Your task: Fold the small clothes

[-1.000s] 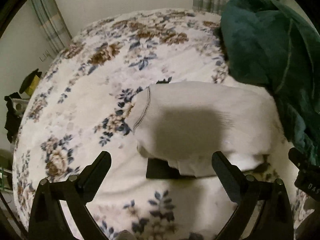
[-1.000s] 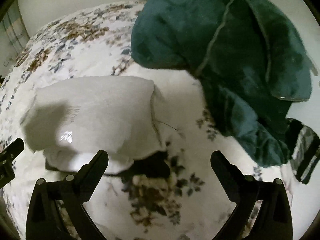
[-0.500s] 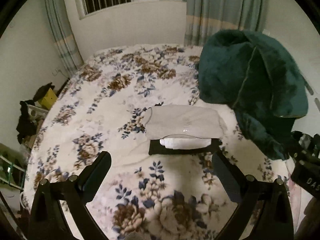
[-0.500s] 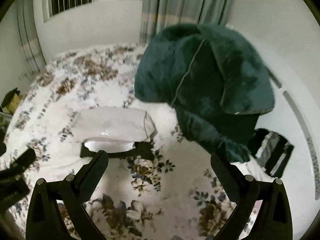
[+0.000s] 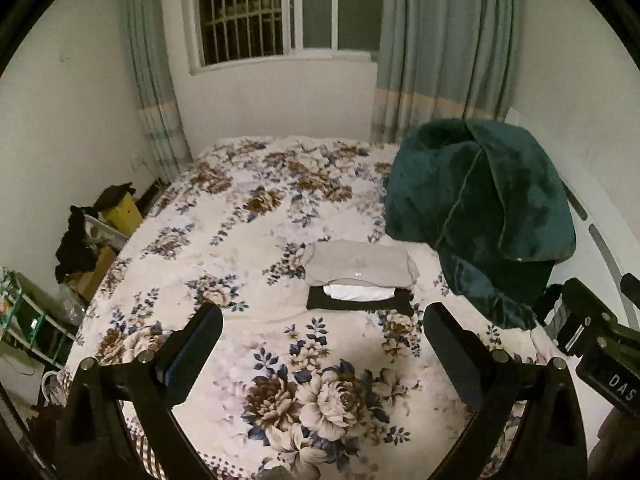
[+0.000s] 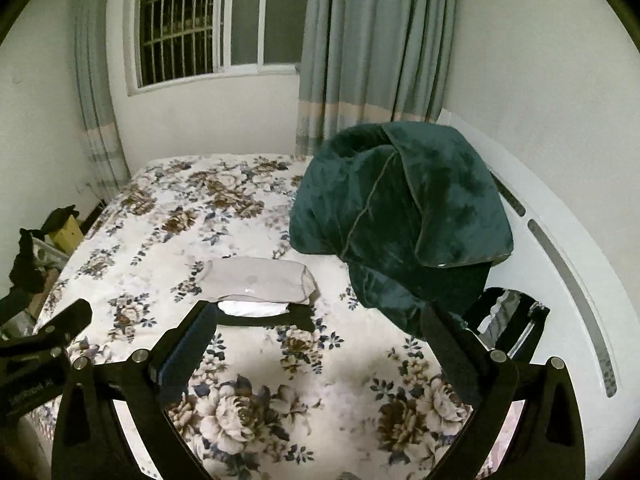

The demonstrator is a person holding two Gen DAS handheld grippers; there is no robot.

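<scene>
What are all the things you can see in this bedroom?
folded beige garment: 1, beige, top of the pile, mid-bed
folded white garment: 1, white, under the beige one
folded black garment: 1, black, bottom of the pile
green blanket: 1, dark green, heaped right of the pile
bed: 1, white floral cover
window: 1, barred, far wall
curtains: 2, pale blue-grey
left gripper: 1, black, open
right gripper: 1, black, open

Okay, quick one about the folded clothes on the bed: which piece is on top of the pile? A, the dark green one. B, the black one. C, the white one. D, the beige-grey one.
D: the beige-grey garment lies on top of the pile, with the white piece under it and the black piece at the bottom; the green blanket sits apart, to the right.
</scene>
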